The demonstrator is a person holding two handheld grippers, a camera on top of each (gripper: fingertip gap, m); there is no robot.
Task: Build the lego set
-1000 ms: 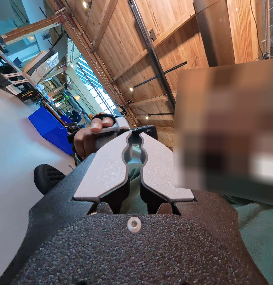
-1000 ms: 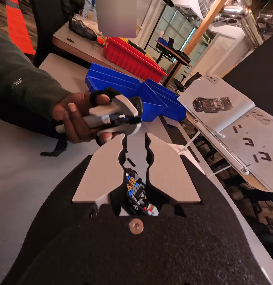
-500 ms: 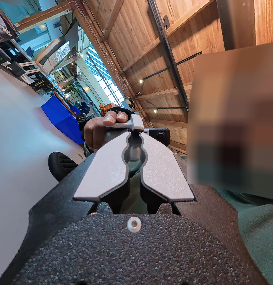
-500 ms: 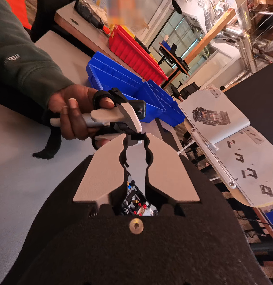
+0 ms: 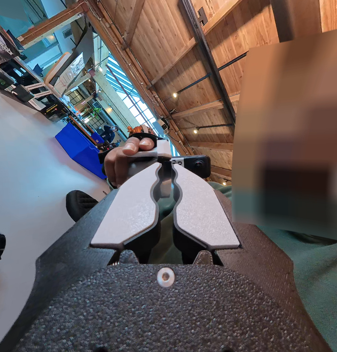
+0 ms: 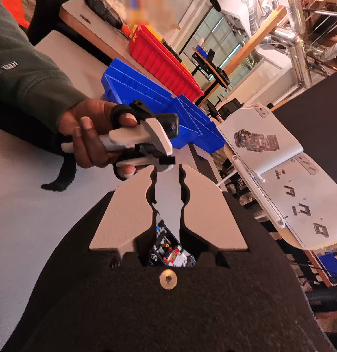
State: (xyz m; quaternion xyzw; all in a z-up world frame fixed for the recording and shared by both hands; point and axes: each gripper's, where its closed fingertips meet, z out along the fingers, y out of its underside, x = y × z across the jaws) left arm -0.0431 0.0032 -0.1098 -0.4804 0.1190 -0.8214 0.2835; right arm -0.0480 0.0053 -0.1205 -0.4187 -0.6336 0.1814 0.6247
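The left gripper (image 6: 166, 161) pinches a small black piece (image 6: 167, 160); the right gripper (image 6: 166, 172) stands open – beneath it the lego model (image 6: 168, 249) shows only partly.

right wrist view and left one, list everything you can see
table: one, pale grey
lego model: one, black, grey, red, on table
black lego piece: one, above table
blue bins: two, table's far side
red bin: one, behind blue bins
instruction booklet: one, white, propped open at right
left gripper: one, black-grey, shut on black lego piece
right gripper: one, black-grey, open, above lego model
hand: one, holding left gripper
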